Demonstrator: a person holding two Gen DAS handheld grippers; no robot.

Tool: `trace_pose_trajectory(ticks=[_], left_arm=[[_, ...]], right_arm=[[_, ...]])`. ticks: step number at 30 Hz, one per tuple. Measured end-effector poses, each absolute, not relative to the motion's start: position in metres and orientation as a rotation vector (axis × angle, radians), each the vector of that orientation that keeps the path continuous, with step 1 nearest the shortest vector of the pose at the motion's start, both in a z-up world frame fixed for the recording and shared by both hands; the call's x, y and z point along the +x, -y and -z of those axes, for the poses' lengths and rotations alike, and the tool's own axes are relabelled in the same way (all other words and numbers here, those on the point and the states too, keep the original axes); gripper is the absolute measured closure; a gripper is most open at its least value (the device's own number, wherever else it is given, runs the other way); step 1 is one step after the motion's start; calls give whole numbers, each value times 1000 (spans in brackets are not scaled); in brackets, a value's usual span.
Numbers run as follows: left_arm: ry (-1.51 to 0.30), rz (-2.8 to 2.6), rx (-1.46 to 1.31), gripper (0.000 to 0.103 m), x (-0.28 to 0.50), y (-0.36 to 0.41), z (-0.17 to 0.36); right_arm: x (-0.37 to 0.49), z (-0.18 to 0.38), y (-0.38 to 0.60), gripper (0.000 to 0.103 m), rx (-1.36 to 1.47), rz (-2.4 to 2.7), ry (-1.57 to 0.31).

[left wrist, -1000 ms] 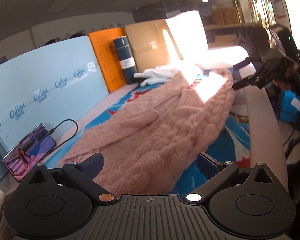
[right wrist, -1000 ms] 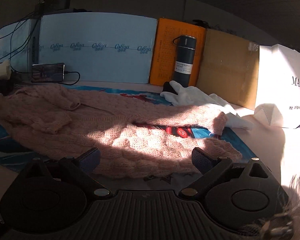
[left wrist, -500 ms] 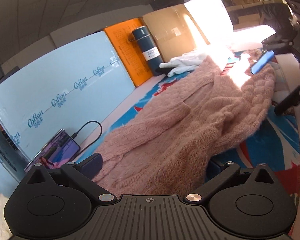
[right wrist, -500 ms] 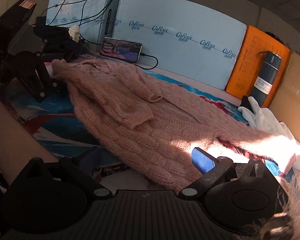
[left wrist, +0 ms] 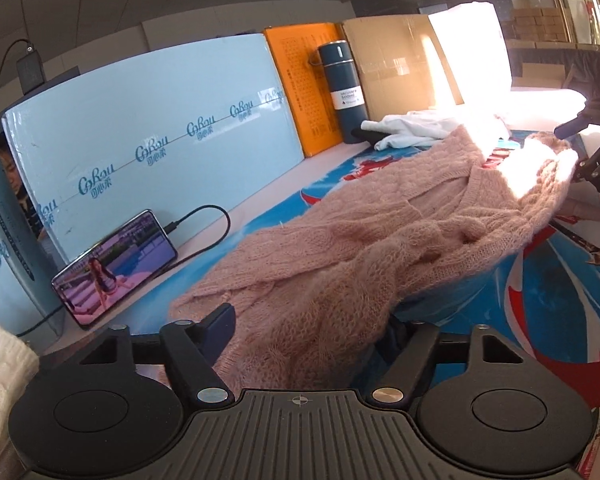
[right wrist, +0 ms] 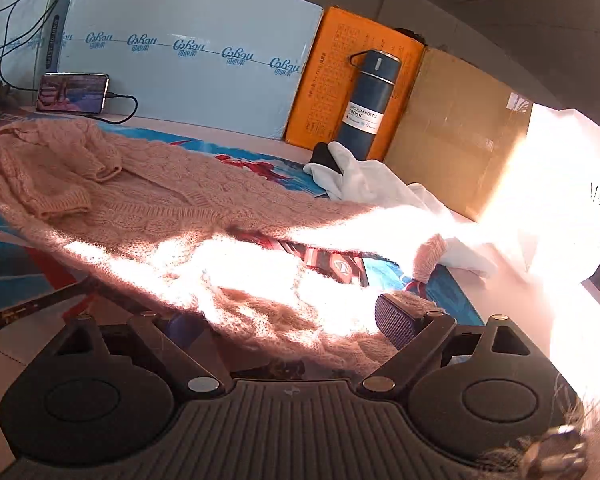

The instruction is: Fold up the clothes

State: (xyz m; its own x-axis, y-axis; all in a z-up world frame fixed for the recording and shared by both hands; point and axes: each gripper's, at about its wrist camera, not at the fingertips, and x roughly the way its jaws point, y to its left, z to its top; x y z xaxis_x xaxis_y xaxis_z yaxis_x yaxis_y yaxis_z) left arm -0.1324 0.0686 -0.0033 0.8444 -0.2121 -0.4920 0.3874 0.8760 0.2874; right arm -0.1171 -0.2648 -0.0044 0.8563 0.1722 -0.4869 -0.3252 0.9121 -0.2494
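**Pink cardigan between both my tongs**

My left tongs (left wrist: 308, 330) and right tongs (right wrist: 290, 316) stand apart, chunky cable-knit cardigan (left wrist: 380, 248) bunched between their fingers, draped across the glossy printed mat (left wrist: 540, 280). At eleven o'clock a smooth cylindrical flask (right wrist: 370, 104) stands upright.

Hard sun from my right blows out the white bag (right wrist: 572, 200) and part of the pink cardigan (right wrist: 260, 264), my fingers (right wrist: 396, 320) and the foreground sit in shadow, fisheye bends and darkens the edges, focus otherwise sharp.
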Motion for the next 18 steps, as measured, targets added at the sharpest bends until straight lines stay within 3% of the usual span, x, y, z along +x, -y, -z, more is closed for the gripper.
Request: trace_pose_trajectory(ticks=[1,3,6,9,14,17,18], left_arm=[[-476,330,377,69,-132,-71,3],[-483,332,332,79,-133,-76,1],[-493,331,216,80,-129,-87,-4],[-483,301,115,80,-118,-93,-11],[-493,260,8,80,-89,-100,-16],[-528,229,-102,68,-69,-111,-11],[-536,211,-143,55,-65,-116,-9]], right_arm=[[-118,5,267,36,-319,-266,-474],[-118,5,272,70,-282,-268,-465],[-111,-3,283,82,-164,-303,-409],[-98,-13,287,88,-82,-332,-339],[-61,-27,285,89,-31,-328,-291],[-37,-29,281,89,-30,-287,-325],[-31,-28,281,84,-28,-267,-341]])
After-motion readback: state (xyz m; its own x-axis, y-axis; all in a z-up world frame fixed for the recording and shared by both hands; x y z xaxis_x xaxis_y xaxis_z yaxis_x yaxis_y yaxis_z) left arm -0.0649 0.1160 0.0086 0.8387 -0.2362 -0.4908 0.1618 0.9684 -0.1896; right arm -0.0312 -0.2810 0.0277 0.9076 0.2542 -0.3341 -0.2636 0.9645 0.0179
